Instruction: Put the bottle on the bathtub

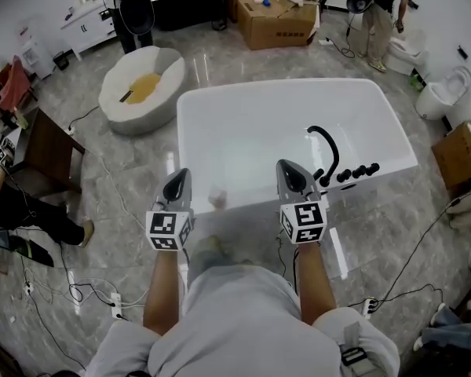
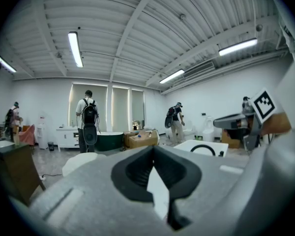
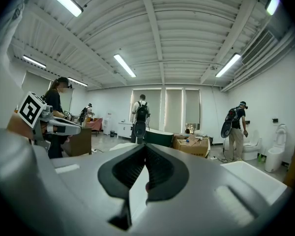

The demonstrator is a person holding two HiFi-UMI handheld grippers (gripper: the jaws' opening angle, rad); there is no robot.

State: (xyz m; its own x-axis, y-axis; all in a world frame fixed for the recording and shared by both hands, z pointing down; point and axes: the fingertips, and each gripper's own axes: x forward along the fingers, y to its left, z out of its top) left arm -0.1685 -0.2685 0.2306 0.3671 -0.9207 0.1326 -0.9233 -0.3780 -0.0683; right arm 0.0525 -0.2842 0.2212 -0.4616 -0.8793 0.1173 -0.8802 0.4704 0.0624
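Cardboard box (image 1: 279, 22), and a round white basin (image 1: 122, 110)

You had open room over the bathtub (image 1: 243, 124), straight ahead. Left and far rims ran free. Black faucet (image 1: 334, 159) and its knobs (image 1: 359, 171) crowded the right rim. Round white basin (image 1: 141, 85) stood well apart, on the floor at left.

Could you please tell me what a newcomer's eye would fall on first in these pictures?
A large white bathtub fills the middle of the head view, with a curved black faucet on its right rim. At its near edge the left gripper and right gripper are held side by side, both shut and empty. Left of the tub a round white seat with a yellow patch stands on the marble floor.
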